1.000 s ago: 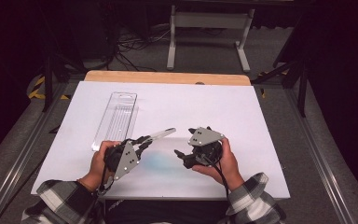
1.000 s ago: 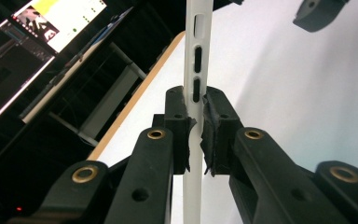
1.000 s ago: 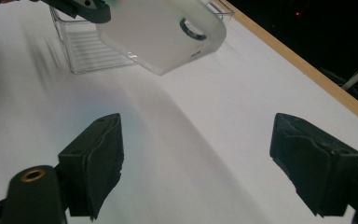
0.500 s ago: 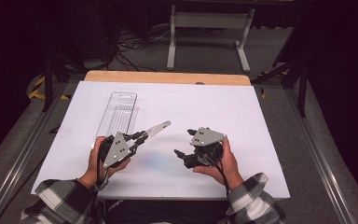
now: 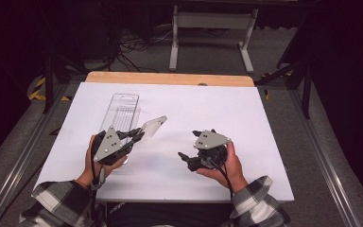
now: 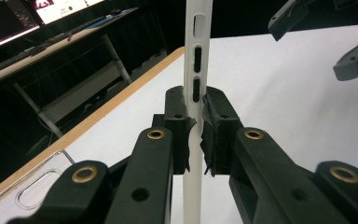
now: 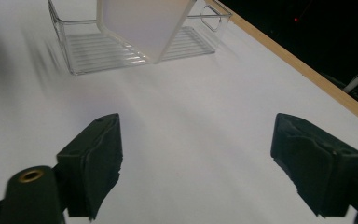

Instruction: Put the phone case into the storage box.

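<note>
White table point(image 5: 264, 123), translucent white phone case point(image 5: 152, 126)

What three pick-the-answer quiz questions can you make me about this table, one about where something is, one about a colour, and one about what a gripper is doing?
1. Where does the clear tray lie?
A. on the table's left half
B. by the right gripper
C. on the floor

2. What colour is the table top?
A. red
B. white
C. green

3. What is the left gripper doing?
A. hanging open with nothing in it
B. lying on the table
C. clamped on the thin white case

Answers:
1 A, the high view shows the tray just beyond the left hand.
2 B, the sheet is white, with a wooden strip at the far edge.
3 C, the left gripper view shows both pads pressed on the case's edge.
</note>
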Demonstrator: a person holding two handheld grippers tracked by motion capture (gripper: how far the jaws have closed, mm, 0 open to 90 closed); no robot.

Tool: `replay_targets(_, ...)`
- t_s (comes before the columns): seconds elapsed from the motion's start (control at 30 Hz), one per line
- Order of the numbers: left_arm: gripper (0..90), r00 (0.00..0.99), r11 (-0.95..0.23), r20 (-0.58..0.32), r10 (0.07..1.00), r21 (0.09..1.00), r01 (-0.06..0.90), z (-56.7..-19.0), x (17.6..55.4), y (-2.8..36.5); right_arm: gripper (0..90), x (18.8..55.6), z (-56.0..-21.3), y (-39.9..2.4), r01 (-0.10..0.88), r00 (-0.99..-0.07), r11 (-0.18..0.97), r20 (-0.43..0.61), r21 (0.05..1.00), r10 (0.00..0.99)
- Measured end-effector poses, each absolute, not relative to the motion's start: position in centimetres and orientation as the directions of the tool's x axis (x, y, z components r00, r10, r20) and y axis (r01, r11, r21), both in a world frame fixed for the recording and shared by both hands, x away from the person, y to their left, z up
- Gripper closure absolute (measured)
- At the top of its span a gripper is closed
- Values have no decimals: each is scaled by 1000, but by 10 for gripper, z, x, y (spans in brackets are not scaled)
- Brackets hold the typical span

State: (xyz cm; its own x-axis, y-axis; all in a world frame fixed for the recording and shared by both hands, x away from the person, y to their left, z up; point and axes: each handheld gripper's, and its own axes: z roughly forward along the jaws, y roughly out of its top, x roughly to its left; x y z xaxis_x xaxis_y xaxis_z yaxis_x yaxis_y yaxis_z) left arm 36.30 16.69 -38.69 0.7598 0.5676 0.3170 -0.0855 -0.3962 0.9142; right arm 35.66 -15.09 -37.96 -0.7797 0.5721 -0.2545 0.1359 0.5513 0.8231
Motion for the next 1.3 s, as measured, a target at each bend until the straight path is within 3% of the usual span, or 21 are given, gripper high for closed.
replay_targets(0.2, 817, 761, -376, 291, 580, 924, -68, -385, 365, 172, 48, 355, -383, -159, 142, -748, 509, -245, 849, 617)
replay_targets(1.3, 817, 747, -341, 264, 610, 939, -53, -378, 372, 190, 74, 342, -404, -187, 132, -702, 522, -293, 843, 649)
